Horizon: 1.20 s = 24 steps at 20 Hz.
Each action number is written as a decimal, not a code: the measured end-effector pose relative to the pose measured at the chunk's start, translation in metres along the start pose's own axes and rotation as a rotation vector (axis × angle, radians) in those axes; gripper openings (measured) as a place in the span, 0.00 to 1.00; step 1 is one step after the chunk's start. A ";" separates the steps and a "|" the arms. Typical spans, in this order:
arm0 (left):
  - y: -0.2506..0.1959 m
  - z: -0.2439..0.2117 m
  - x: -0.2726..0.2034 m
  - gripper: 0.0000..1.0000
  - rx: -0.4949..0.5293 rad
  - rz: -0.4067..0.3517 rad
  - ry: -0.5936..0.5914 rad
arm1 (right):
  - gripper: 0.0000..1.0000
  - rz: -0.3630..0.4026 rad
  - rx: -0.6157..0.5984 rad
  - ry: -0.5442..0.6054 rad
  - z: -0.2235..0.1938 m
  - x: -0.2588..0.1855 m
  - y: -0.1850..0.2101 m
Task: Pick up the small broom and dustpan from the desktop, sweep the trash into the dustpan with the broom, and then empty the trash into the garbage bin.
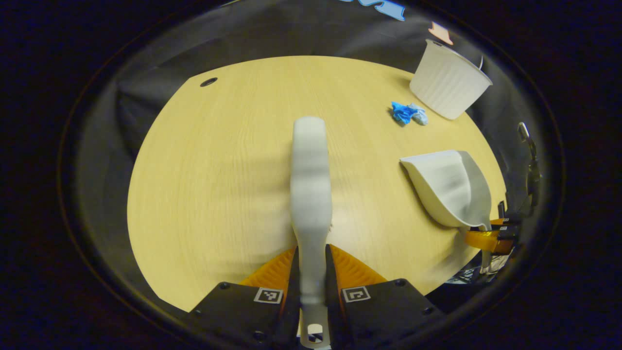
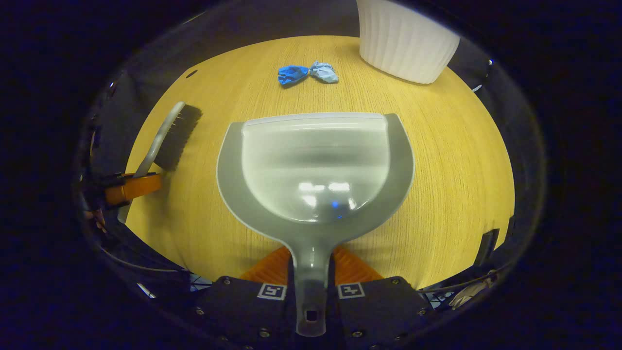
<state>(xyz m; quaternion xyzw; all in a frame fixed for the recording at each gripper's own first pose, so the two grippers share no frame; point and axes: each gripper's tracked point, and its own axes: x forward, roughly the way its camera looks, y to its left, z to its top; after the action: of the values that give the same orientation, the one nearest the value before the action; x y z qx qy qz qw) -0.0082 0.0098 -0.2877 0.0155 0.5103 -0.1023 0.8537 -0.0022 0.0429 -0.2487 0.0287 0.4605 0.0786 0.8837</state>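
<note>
Left hand-held gripper (image 1: 311, 272) clamped on the broom (image 1: 310, 194); right hand-held gripper (image 2: 311, 272) clamped on the dustpan (image 2: 316, 165), both over the desk (image 1: 218, 170).

Each hand-held gripper has its two fingers closed tight against a handle that runs straight out ahead between them. Ahead of the left hand-held gripper the broom's back points away across the bare desk; the dustpan lies off to its right, with the crumpled blue trash (image 1: 409, 113) farther ahead and right, just beside the white ribbed bin (image 1: 449, 80). Ahead of the right hand-held gripper the dustpan's mouth faces the trash (image 2: 307, 73), well apart from it; the bin (image 2: 406, 41) stands ahead and right, and the broom's bristles (image 2: 177, 138) show off to the left.
</note>
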 end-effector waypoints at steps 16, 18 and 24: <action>-0.062 0.125 0.027 0.30 0.110 -0.139 0.028 | 0.24 -0.008 -0.114 -0.018 0.065 0.002 -0.037; -0.065 0.144 0.030 0.30 0.166 -0.129 0.025 | 0.24 -0.011 -0.136 -0.015 0.071 0.004 -0.040; -0.085 0.193 0.056 0.31 0.380 -0.130 0.019 | 0.23 0.010 -0.145 0.003 0.078 0.003 -0.043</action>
<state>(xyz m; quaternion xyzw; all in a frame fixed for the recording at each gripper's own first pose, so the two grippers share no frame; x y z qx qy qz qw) 0.1691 -0.1078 -0.2373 0.1444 0.4899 -0.2518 0.8220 0.0683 0.0030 -0.2117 -0.0334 0.4549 0.1165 0.8823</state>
